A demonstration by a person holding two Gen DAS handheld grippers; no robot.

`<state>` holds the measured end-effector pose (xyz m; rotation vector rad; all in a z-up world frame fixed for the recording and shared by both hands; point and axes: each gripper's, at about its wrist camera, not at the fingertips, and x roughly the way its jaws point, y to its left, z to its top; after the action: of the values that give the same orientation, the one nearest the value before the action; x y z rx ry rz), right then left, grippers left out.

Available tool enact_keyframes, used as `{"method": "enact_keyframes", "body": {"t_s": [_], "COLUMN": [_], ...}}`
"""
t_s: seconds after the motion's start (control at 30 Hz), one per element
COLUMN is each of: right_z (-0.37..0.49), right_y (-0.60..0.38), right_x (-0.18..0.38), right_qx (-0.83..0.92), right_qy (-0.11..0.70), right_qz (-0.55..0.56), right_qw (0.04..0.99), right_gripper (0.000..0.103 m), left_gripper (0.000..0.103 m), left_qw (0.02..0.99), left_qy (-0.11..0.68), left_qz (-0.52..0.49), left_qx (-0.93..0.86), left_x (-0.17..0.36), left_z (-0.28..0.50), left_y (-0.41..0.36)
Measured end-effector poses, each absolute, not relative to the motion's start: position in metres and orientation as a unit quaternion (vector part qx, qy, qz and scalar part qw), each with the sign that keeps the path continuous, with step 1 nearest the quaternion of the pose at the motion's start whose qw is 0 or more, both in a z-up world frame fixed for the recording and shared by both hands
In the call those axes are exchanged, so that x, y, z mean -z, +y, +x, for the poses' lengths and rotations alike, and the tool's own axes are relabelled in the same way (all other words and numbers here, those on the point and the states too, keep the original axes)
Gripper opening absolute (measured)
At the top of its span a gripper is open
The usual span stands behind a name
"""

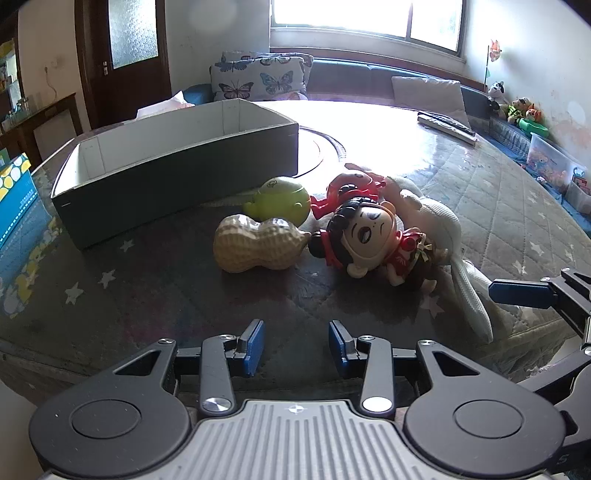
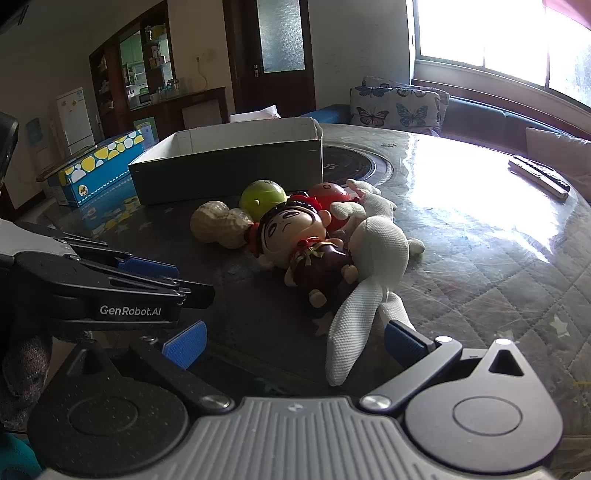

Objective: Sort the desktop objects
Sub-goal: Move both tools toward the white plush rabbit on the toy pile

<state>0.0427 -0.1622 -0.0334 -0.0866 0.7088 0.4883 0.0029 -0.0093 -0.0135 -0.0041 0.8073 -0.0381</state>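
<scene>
Backlit: window [image 1: 364, 18] at 12 o'clock blown out, hard glare on table [image 1: 388, 125]. Foreground dim. Fisheye bends edges, corners vignetted black; focus OK.

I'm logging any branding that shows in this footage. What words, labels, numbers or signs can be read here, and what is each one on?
"GenRobot.AI": white print on the side of the left gripper, seen from the right wrist view.
A Chinese character on the dark round inset in the table: too blurred to be sure of.
Print on the blue patterned box: too small to read.
A mark on the green toy: unreadable.
</scene>
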Motion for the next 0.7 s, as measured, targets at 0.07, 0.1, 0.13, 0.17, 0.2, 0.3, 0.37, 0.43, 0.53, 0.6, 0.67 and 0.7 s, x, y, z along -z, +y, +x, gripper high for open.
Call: {"method": "enact_keyframes", "body": {"t_s": [0.07,0.1,0.13,0.17,0.2,0.3,0.37,0.43,0.53,0.6,0.67,0.7], "right_z": [0.0429,0.0429,0.0429,0.0432,0.0433,0.0438,0.0447,0.0444,0.0453,0.046,0.0477,0.0483], "right_y": [-0.163,-0.1636,-0.1641,-0.1642,-0.1642,-0.1652,-0.1659,-0.1675,-0.1681,-0.1685,-0.1678,-0.1677], "right_x": [0.0332,0.0331,0.0328,0.0328,0.033,0.0339,0.0342,0.033,0.0319,0.0319,0.0326,0.0327], "right_qx": [-0.237,-0.237,-0.237,-0.236,-0.236,-0.234,-0.232,-0.232,-0.232,-0.232,-0.232,-0.232], "right_qy": [0.343,0.343,0.343,0.343,0.343,0.344,0.345,0.344,0.344,0.344,0.344,0.345], "right_qz": [-0.04,-0.039,-0.039,-0.039,-0.039,-0.037,-0.036,-0.033,-0.033,-0.032,-0.033,-0.033], "right_qw": [0.908,0.908,0.908,0.908,0.908,0.908,0.909,0.909,0.909,0.909,0.909,0.909], "right_gripper": [0.103,0.103,0.103,0.103,0.103,0.103,0.103,0.103,0.103,0.103,0.103,0.103], "left_gripper": [0.041,0.041,0.041,0.041,0.041,0.041,0.041,0.041,0.041,0.041,0.041,0.041], "left_qw": [0.92,0.92,0.92,0.92,0.92,0.919,0.918,0.918,0.918,0.918,0.918,0.918], "left_qy": [0.392,0.392,0.392,0.392,0.392,0.394,0.395,0.395,0.393,0.393,0.394,0.395], "left_qz": [-0.001,-0.001,-0.001,0.0,0.0,-0.001,-0.003,-0.004,-0.004,-0.004,-0.005,-0.004], "left_qx": [0.021,0.023,0.025,0.027,0.029,0.031,0.034,0.038,0.041,0.044,0.046,0.047], "left_x": [0.0137,0.0134,0.0133,0.0132,0.0128,0.013,0.0126,0.0118,0.0108,0.0101,0.01,0.01], "left_z": [0.0032,0.0032,0.0034,0.0034,0.0037,0.0056,0.0071,0.008,0.0094,0.0107,0.0117,0.0124], "left_y": [-0.0098,-0.0101,-0.0105,-0.0109,-0.0116,-0.0119,-0.0119,-0.0124,-0.0141,-0.015,-0.0155,-0.0161]}}
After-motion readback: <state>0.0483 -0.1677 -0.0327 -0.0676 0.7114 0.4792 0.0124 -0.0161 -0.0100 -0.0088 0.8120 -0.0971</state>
